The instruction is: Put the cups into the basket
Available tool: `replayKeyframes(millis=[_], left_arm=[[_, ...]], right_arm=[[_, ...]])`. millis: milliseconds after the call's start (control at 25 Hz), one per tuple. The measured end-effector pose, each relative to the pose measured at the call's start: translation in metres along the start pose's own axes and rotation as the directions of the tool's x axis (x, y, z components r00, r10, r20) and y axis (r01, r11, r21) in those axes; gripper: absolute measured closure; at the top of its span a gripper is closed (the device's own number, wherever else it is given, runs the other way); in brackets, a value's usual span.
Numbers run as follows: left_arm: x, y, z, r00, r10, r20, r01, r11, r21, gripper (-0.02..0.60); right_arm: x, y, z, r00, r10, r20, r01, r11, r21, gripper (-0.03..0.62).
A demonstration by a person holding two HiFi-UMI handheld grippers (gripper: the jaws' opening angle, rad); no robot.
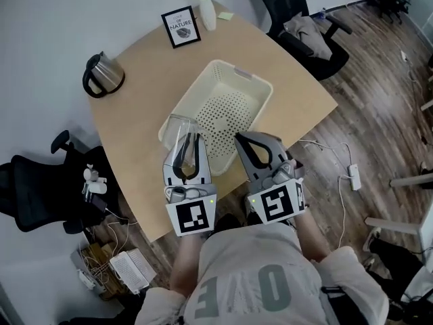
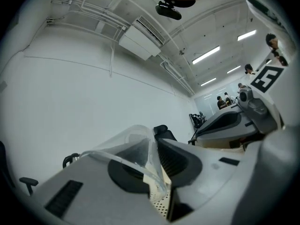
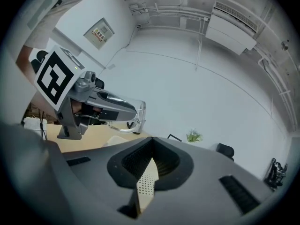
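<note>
Both point forward, side by side, over the cream perforated plastic basket (image 1: pixel 252 78) at the tan wooden desk's (image 1: pixel 145 59) near edge: left gripper (image 1: pixel 188 138) pinches the clear plastic cup's (image 1: pixel 180 124) wall above the basket's near-left corner; right gripper (image 1: pixel 238 138) closed tight, holding nothing.

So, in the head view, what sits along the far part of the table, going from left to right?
Kettle → framed sign → plant in a white vase → yellow sticky note.
</note>
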State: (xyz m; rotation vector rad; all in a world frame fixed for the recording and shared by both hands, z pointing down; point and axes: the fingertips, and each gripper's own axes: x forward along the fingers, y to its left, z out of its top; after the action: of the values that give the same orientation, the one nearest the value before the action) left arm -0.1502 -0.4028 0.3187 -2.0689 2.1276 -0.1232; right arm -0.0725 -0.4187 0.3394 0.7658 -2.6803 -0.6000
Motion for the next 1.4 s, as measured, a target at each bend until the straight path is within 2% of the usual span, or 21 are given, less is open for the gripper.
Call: replayKeyframes(millis=[280,400,520,640,720,880,1000,1120,1200,1320,1400], left_arm=[[0.057,0.017,-0.012,0.996,-0.045,-0.081,0.056,0.989,0.139,0.517],[0.077,0.025,-0.022,0.986,-0.086,-0.144,0.112,0.976,0.186,0.517],[0.092,0.026,-0.042,0.961,-0.146,-0.236,0.203,0.949,0.24,0.517],[0.104,0.02,-0.074,0.913,-0.211,-0.348,0.317,0.905,0.283,0.517],[0.108,0.015,-0.098,0.864,-0.251,-0.436,0.406,0.859,0.31,0.517],[0.114,0.005,-0.141,0.748,-0.289,-0.597,0.572,0.738,0.358,0.517],[0.12,-0.004,-0.16,0.682,-0.297,-0.668,0.658,0.649,0.383,0.517],[0.131,-0.013,-0.175,0.622,-0.305,-0.721,0.734,0.549,0.4,0.517],[0.136,-0.02,-0.187,0.573,-0.314,-0.757,0.785,0.476,0.397,0.517],[0.138,-0.029,-0.212,0.483,-0.324,-0.814,0.858,0.36,0.366,0.517],[0.135,-0.031,-0.23,0.419,-0.313,-0.852,0.896,0.294,0.332,0.517]], right_arm=[[0.042,-0.016,-0.015,0.999,0.036,-0.01,-0.036,0.999,0.0,0.595],[0.052,-0.018,-0.021,0.998,0.041,-0.038,-0.041,0.999,0.009,0.595],[0.055,-0.021,-0.028,0.997,0.034,-0.065,-0.033,0.999,0.015,0.595],[0.058,-0.024,-0.03,0.997,0.018,-0.074,-0.016,1.0,0.027,0.595],[0.062,-0.024,-0.033,0.996,0.015,-0.083,-0.012,0.999,0.034,0.595],[0.069,-0.028,-0.042,0.994,0.016,-0.104,-0.012,0.999,0.048,0.595],[0.071,-0.033,-0.048,0.994,0.017,-0.109,-0.01,0.997,0.071,0.595],[0.075,-0.041,-0.054,0.993,0.008,-0.114,0.002,0.996,0.09,0.595],[0.078,-0.045,-0.06,0.992,-0.001,-0.124,0.014,0.994,0.104,0.595],[0.084,-0.048,-0.068,0.99,-0.001,-0.141,0.018,0.993,0.118,0.595],[0.086,-0.049,-0.074,0.988,0.007,-0.151,0.012,0.993,0.121,0.595]])
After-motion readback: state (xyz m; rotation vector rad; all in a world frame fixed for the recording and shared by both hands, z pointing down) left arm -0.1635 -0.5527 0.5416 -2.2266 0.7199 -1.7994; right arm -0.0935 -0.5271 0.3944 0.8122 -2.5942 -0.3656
